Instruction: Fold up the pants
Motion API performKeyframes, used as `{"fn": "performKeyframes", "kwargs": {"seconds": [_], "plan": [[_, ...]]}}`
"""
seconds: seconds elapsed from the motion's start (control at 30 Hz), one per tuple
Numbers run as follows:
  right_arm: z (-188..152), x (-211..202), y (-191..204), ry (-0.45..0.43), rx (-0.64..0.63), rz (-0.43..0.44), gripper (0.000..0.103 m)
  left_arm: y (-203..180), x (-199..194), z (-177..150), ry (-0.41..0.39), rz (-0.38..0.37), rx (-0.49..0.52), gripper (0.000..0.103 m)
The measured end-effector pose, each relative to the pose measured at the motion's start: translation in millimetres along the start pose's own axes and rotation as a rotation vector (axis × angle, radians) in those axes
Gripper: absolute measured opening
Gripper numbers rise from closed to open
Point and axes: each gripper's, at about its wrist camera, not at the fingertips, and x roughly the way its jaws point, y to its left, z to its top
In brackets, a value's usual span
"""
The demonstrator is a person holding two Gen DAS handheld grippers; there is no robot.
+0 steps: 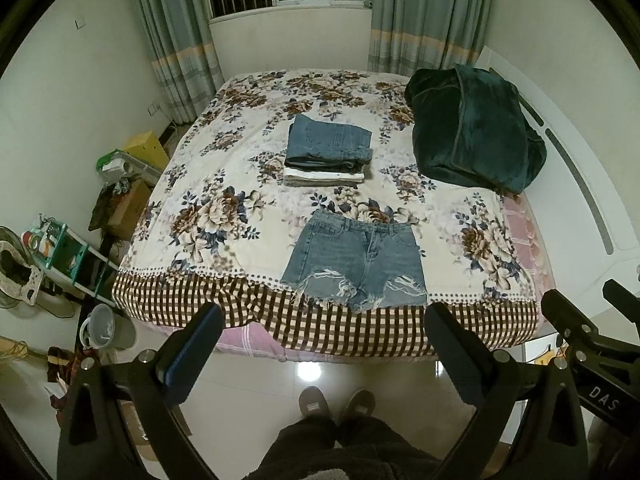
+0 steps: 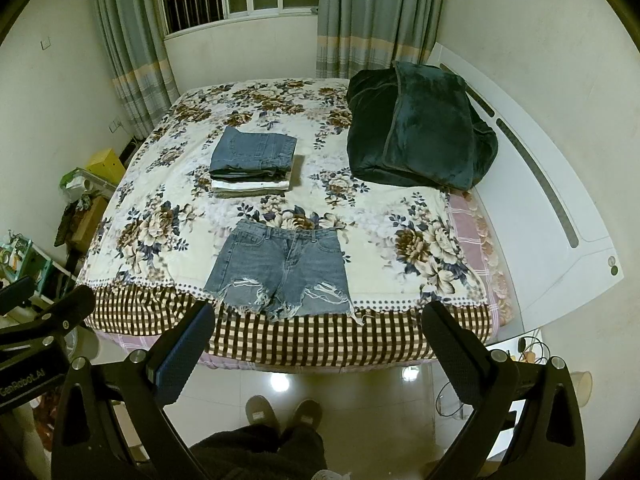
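Observation:
A pair of frayed blue denim shorts (image 1: 354,260) lies flat and unfolded near the front edge of the bed, waistband away from me; it also shows in the right wrist view (image 2: 280,268). Behind it sits a stack of folded pants (image 1: 328,148), denim on top, also seen in the right wrist view (image 2: 252,158). My left gripper (image 1: 324,320) is open and empty, held above the floor just short of the bed edge. My right gripper (image 2: 318,318) is open and empty at the same height. Neither touches the shorts.
The bed has a floral cover (image 1: 224,184) with a checked border (image 1: 320,328). A dark green folded blanket (image 1: 472,128) lies at the back right by the white headboard (image 2: 552,200). Clutter, a bucket (image 1: 106,328) and shelves stand left. My slippered feet (image 1: 336,402) are on the tiled floor.

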Motion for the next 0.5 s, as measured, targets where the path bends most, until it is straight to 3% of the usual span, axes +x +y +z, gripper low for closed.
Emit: {"fn": "performKeyframes", "kwargs": {"seconds": [0.5], "plan": [[7.1,-7.3,2.2,0.004,-0.005,0.002,0.103,0.7,-3.0,-2.9,-0.002,-0.006,-0.002,0.103]]}}
